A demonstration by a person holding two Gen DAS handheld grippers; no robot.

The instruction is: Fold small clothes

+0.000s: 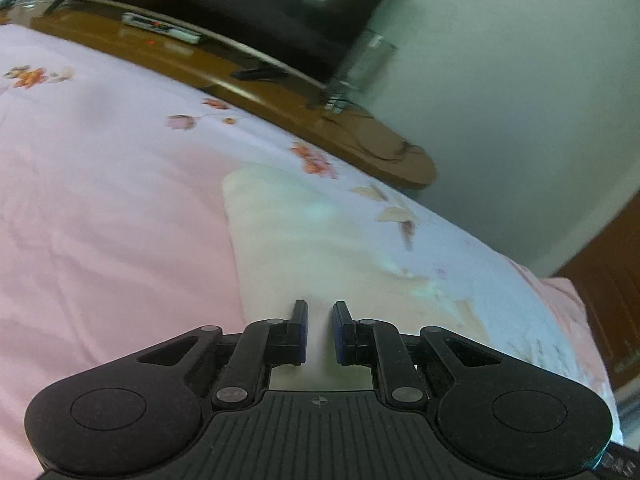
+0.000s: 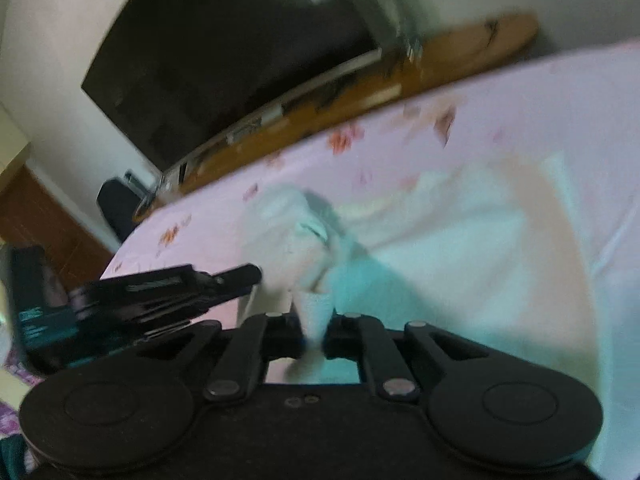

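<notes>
Bed (image 1: 100,220) with pink floral sheet, wooden TV stand (image 1: 280,92) beyond; pale small garment (image 1: 320,240) spread on the sheet. Left gripper (image 1: 319,332): narrow gap, over the garment's near part, seemingly holding nothing. Right gripper (image 2: 314,330): pinching a bunched fold of cloth, though blur obscures the hold; risk: a thin pinch slipping free mid-fold, or one-sided pulling skewing the garment.

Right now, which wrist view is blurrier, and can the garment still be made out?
Right wrist view: heavy motion smear; the pale garment is a soft shape, though cloth shows pinched in the right claw. Left wrist view: sharper, fisheye bending the wooden shelf; the left claw is crisp.
</notes>
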